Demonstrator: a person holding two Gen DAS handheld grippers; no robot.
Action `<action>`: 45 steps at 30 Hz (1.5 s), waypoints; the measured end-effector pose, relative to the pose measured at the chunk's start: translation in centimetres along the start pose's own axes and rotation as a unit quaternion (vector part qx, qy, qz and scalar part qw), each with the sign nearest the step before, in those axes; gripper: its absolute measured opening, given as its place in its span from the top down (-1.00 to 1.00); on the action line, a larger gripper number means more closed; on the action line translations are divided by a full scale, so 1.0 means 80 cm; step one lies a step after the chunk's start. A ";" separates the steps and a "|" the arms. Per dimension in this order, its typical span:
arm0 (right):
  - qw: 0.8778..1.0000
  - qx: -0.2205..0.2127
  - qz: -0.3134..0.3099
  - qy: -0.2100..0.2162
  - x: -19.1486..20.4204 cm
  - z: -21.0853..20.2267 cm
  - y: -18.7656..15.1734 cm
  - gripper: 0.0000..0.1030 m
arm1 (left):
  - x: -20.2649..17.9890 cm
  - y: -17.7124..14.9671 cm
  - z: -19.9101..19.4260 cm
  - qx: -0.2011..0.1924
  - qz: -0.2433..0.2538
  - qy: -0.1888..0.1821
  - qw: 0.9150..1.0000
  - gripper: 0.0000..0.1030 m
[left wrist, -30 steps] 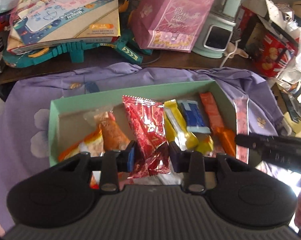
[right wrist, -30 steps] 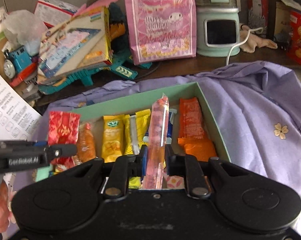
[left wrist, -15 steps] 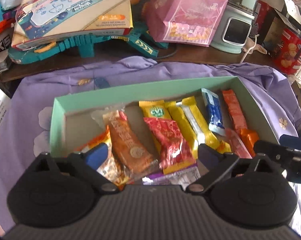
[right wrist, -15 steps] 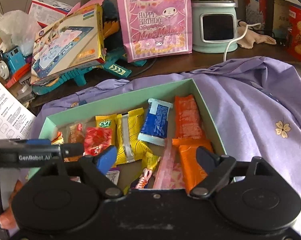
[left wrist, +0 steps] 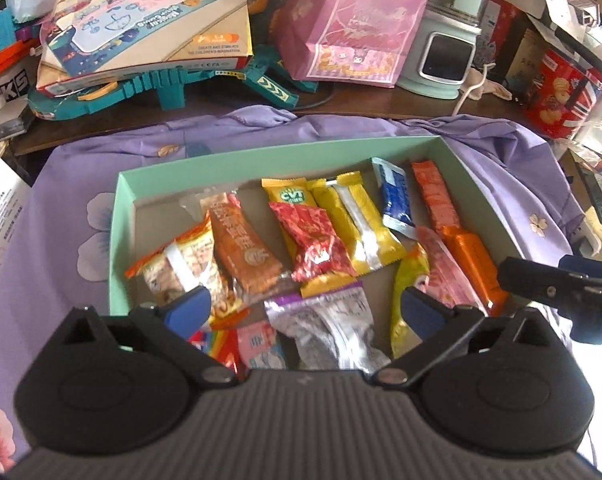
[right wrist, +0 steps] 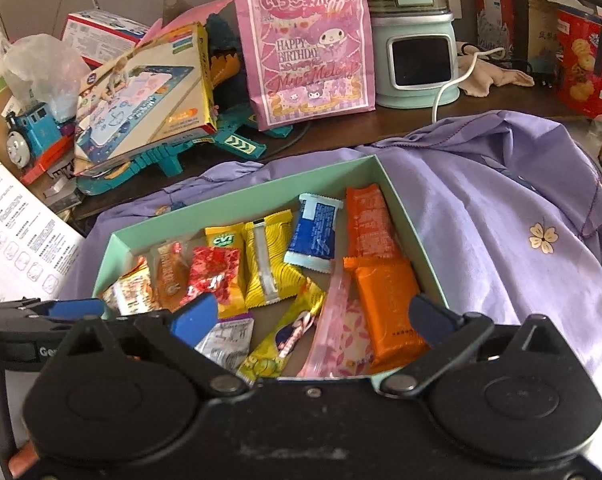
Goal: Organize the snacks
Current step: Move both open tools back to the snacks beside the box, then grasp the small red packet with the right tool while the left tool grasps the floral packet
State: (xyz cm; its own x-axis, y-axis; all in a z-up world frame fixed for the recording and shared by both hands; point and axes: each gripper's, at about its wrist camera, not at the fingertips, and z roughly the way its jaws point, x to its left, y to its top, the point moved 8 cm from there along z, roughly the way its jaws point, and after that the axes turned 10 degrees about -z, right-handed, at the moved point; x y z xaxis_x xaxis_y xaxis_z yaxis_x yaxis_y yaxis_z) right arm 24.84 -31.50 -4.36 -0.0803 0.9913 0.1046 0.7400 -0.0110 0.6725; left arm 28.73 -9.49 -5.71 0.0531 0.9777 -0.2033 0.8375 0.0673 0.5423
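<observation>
Both claws are hanging released over the near edge of the box (left wrist: 121, 216), jaws having just been opening wide, with nothing pinched between them. The left claw (left wrist: 305, 310) is spreading above a silver pack (left wrist: 329, 320) at the bottom centre of its frame; the right claw (right wrist: 309, 316) is straddling a pink sachet (right wrist: 341, 332) and an orange bar (right wrist: 389, 304) low in its own view.

The snacks are all lying loose inside the box, on the purple cloth (right wrist: 501, 240) covering the worktop. They are looking light and crinkly: foil wrappers that are likely slipping under a pad and squashing if pressed hard. The red pack (left wrist: 317, 240) in mid-frame is lying on top of a yellow one, so I would judge it best taken across its puffed middle. The long yellow bar (left wrist: 357, 228) and the blue pack (left wrist: 397, 196), further up, are looking stiffer, and gripping across their narrow width seems safest. Sealed end flaps are probably tearing or sliding out.

Beyond, in the upper frame, a pink bag (right wrist: 313, 44) is standing.
</observation>
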 end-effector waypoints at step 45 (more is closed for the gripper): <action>0.994 0.112 -0.002 0.010 0.028 0.048 -0.151 0.26 | 0.007 -0.181 0.013 0.103 0.021 -0.012 0.994 -1.00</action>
State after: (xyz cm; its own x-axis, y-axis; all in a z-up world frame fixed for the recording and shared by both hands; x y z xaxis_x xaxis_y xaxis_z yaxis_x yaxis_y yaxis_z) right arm 18.29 -28.67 -15.03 -0.0944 0.9885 0.1185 0.8696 0.0240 0.4932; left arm 17.22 -10.12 -14.55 0.1012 0.9736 -0.2046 0.9277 -0.0181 0.3728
